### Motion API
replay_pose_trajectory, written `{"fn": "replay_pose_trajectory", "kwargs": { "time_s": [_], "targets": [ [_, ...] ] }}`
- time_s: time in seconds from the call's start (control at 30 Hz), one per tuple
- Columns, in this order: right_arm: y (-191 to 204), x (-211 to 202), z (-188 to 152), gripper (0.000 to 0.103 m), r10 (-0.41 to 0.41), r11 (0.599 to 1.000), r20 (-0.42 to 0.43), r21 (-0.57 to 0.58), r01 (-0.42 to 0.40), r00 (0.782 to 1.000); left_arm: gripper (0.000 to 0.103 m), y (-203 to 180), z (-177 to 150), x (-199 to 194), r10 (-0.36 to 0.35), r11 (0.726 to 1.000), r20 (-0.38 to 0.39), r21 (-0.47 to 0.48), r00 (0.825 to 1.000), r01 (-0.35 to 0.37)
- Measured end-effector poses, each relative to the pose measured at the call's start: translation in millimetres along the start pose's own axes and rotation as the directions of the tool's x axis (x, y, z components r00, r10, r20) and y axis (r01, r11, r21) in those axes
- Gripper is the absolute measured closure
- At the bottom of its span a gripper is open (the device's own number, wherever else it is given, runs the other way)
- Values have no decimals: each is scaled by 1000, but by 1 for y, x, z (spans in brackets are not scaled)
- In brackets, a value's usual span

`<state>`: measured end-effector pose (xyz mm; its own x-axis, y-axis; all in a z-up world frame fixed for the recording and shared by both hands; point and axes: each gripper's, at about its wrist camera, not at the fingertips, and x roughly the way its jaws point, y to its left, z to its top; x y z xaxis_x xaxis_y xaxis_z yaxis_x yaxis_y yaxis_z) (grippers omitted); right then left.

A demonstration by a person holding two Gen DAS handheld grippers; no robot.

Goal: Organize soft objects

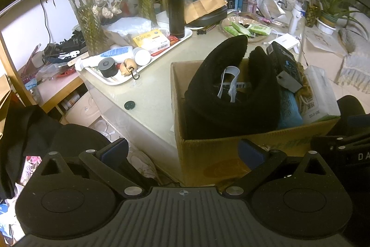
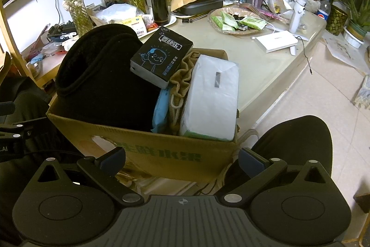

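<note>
A brown cardboard box point(image 1: 203, 154) stands at the table's near edge; it also shows in the right wrist view point(image 2: 143, 147). In it lie a black fleece item point(image 1: 231, 94) point(image 2: 99, 89), a black printed pack point(image 2: 161, 57), a blue pack point(image 2: 160, 108), a tan mesh bag point(image 2: 185, 75) and a white tissue pack point(image 2: 212, 98). My left gripper point(image 1: 183, 151) is open and empty, in front of the box's near left corner. My right gripper point(image 2: 182, 160) is open and empty, in front of the box's near wall.
A white tray point(image 1: 182, 38) with a black flask point(image 1: 176, 10) and small items sits behind the box. Glass vases with plants point(image 1: 89, 22) line the back. A wicker dish of green packets point(image 2: 238, 23) and a white device point(image 2: 276, 40) lie on the table. My knee point(image 2: 298, 142) is at right.
</note>
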<state>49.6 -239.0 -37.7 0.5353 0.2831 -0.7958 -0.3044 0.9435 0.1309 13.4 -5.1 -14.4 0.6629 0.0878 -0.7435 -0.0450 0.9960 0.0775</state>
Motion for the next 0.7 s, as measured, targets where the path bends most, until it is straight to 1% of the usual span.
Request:
{"fn": "replay_pose_trajectory", "kwargs": {
  "time_s": [0.7],
  "targets": [
    [-1, 0, 1, 0, 1, 1000, 1, 4, -1, 1000, 0, 1, 0, 0, -2, 1000, -1, -3, 1000, 2]
  ]
}}
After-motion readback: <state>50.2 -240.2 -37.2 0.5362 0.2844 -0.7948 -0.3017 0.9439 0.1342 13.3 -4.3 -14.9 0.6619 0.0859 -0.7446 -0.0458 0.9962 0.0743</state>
